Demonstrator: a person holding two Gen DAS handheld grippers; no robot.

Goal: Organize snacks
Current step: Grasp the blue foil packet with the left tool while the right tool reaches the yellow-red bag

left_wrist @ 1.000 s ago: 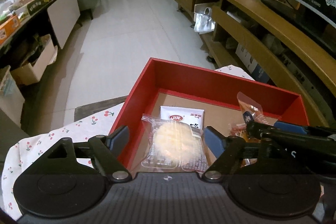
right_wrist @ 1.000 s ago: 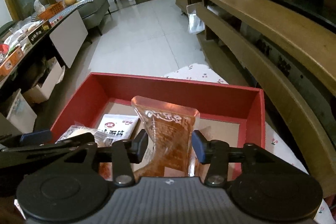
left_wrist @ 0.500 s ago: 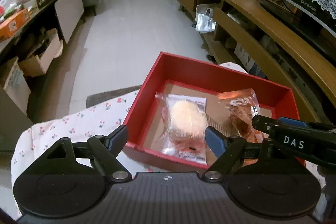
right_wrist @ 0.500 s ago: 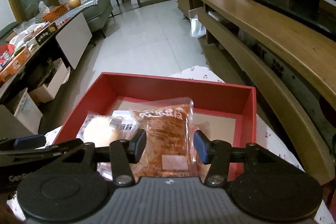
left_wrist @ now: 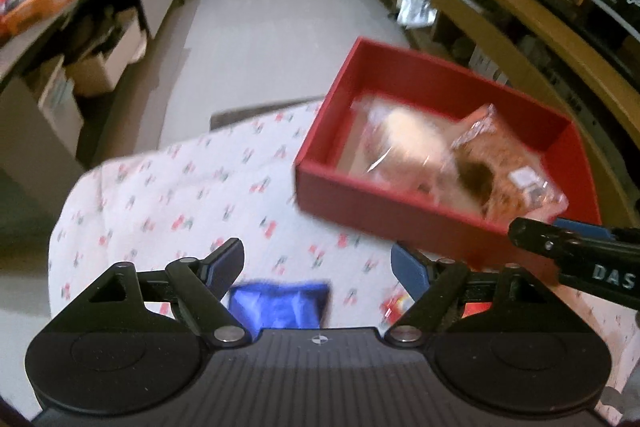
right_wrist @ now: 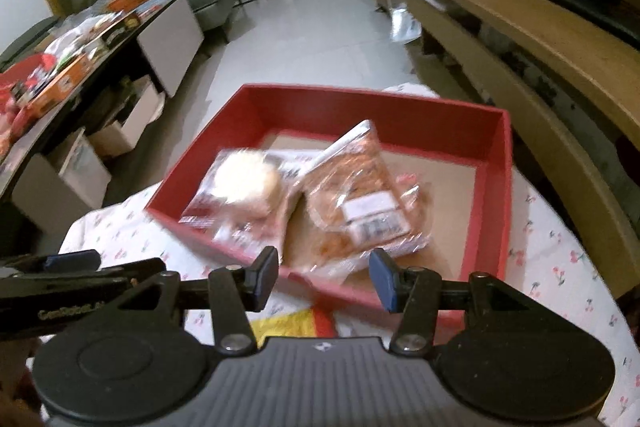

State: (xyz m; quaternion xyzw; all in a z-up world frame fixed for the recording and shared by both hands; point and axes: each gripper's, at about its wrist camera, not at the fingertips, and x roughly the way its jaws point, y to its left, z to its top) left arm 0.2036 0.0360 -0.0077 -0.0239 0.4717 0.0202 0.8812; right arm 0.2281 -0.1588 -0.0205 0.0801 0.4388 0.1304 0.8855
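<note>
A red box (left_wrist: pixel 400 205) (right_wrist: pixel 496 163) sits on a table with a cherry-print cloth (left_wrist: pixel 168 195). Inside lie a clear packet with a pale round cake (left_wrist: pixel 408 143) (right_wrist: pixel 244 183) and an orange-brown snack packet (left_wrist: pixel 504 163) (right_wrist: pixel 360 203). My left gripper (left_wrist: pixel 318 265) is open and empty, above the cloth in front of the box. A blue packet (left_wrist: pixel 280 303) lies just below it, with a red packet (left_wrist: pixel 396 303) beside. My right gripper (right_wrist: pixel 324 279) is open and empty at the box's near wall. A yellow-and-red packet (right_wrist: pixel 300 323) lies beneath it.
A long wooden shelf unit (right_wrist: pixel 540 39) runs along the right. A dark counter with clutter (right_wrist: pixel 80 43) and boxes below stands at the left. Pale tiled floor (left_wrist: pixel 272 11) lies beyond the table. The other gripper shows at each view's edge (left_wrist: pixel 580 259) (right_wrist: pixel 60 279).
Both grippers have let go of their packets and pulled back and up from the box. The cake packet and orange packet now lie in the box. Loose packets on the cloth came into view.
</note>
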